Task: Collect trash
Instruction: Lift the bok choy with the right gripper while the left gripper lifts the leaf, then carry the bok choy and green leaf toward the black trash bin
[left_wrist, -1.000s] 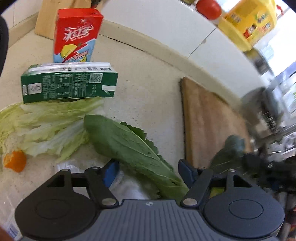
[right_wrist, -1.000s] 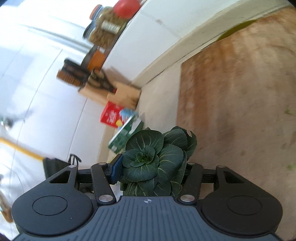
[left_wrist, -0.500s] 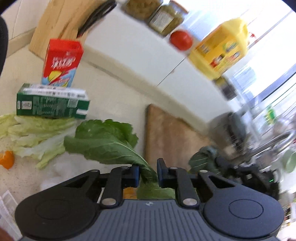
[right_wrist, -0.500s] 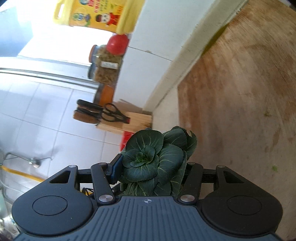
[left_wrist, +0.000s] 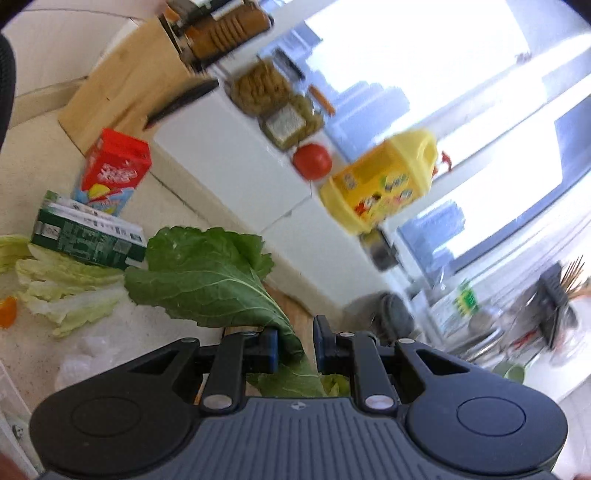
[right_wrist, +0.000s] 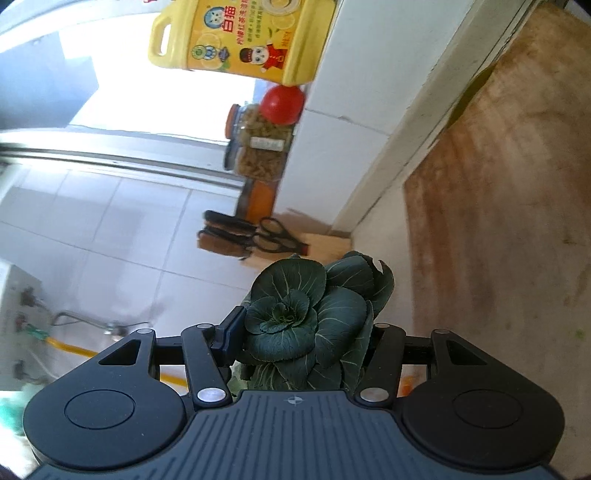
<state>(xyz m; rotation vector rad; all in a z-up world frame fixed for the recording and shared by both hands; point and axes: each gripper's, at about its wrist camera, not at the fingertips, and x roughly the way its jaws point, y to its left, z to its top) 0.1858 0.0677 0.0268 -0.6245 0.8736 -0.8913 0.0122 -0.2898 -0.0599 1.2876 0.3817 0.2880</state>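
My left gripper (left_wrist: 294, 345) has its fingers (left_wrist: 269, 349) closed on the stalk of a broad green leaf (left_wrist: 207, 278), which is lifted clear of the bench (left_wrist: 22, 155). Below it to the left lie pale cabbage scraps (left_wrist: 66, 291), a green carton (left_wrist: 88, 236) on its side, a red carton (left_wrist: 114, 170) upright behind it, and an orange scrap (left_wrist: 8, 312) near the frame edge. My right gripper (right_wrist: 295, 332) has its fingers (right_wrist: 231, 332) clamped around a dark green rosette vegetable (right_wrist: 310, 325), held beside the edge of the wooden cutting board (right_wrist: 498, 229). The board's surface is bare and open. On the ledge above it stand a yellow jug (right_wrist: 240, 37) and a tomato (right_wrist: 282, 105).
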